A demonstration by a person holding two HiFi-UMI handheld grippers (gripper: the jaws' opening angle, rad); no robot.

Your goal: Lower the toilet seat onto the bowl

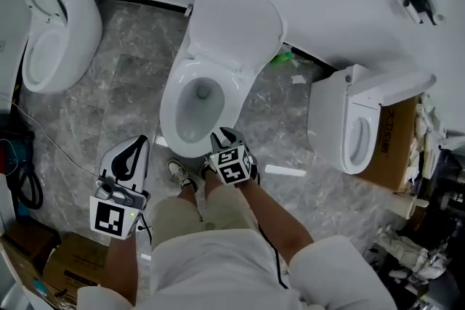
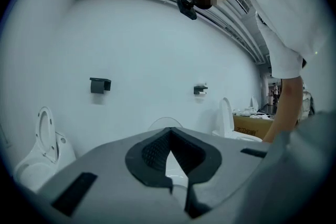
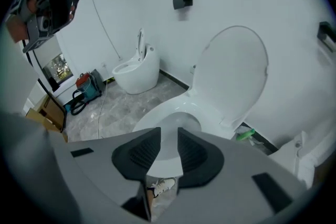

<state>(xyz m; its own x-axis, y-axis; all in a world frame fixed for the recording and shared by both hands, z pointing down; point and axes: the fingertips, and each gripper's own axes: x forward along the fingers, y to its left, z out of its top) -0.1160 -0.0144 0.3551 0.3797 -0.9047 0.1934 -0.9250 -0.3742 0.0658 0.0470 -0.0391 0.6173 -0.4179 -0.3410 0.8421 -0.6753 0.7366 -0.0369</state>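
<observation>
The middle toilet (image 1: 190, 107) has its lid (image 1: 236, 22) raised against the wall, and its white seat (image 1: 174, 87) lies flat on the bowl rim. My right gripper (image 1: 224, 136) hovers at the front edge of that bowl. In the right gripper view its jaws (image 3: 169, 136) stand a little apart, and the seat's front rim (image 3: 167, 157) shows through the gap without either pad pressing on it. My left gripper (image 1: 138, 144) is to the left of the bowl over the floor. In the left gripper view its tips (image 2: 169, 134) meet with nothing between them.
A second toilet (image 1: 58, 33) stands at the far left and a third (image 1: 356, 120) at the right, beside a cardboard box (image 1: 396, 149). A green item (image 1: 282, 56) and a white strip (image 1: 285, 171) lie on the marble floor. The person's shoe (image 1: 180, 174) is at the bowl's foot.
</observation>
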